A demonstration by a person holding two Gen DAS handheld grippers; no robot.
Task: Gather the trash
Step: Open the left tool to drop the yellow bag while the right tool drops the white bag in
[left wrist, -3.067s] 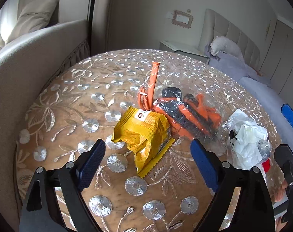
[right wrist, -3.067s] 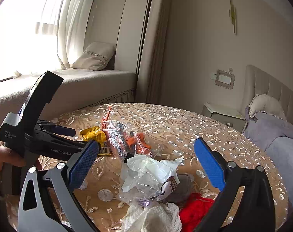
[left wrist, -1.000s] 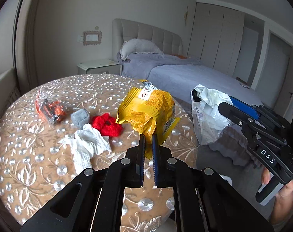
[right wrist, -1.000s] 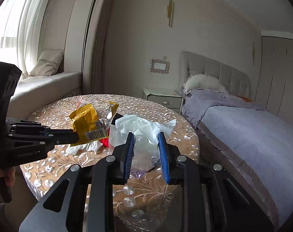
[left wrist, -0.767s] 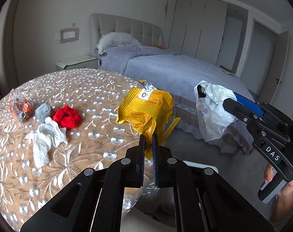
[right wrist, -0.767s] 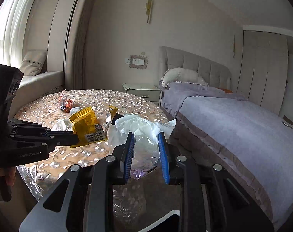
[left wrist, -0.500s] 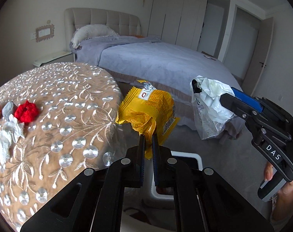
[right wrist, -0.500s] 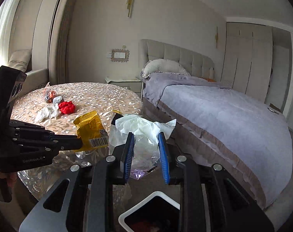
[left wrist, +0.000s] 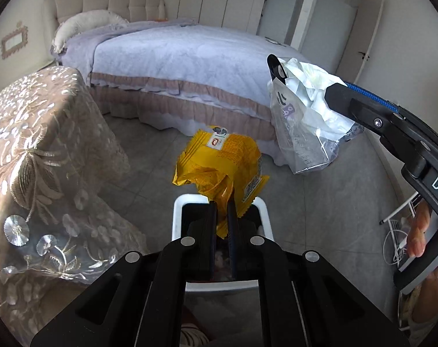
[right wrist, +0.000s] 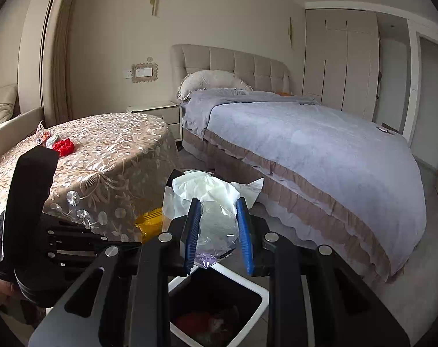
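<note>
At the far left stands the round table [right wrist: 109, 156] under its beige embroidered cloth; near its far edge lie a red knitted piece [right wrist: 63, 146], a small grey item and a clear packet with orange contents [right wrist: 42, 134], close together.

The left gripper [left wrist: 222, 212] has its two black fingers pressed almost together on the bottom corner of a crumpled yellow snack wrapper [left wrist: 219, 163], which stands up from the pinch and hangs in the air right over the near rim of the white square trash bin [left wrist: 177, 217]. The bin sits on the grey tiled floor between the table's draped side and the bed [left wrist: 190, 66]; dark and reddish scraps show inside it in the right wrist view.

To the right, the right gripper [right wrist: 217, 222], with blue pads [right wrist: 244, 231], is partly closed around a clear plastic bag [right wrist: 216, 219] stuffed with crumpled white tissue, squeezing its middle. The bag hangs above the far edge of the bin, beside the wrapper and apart from it. The lilac-covered bed fills the room beyond, with pale wardrobe doors [right wrist: 343, 66] behind it.
</note>
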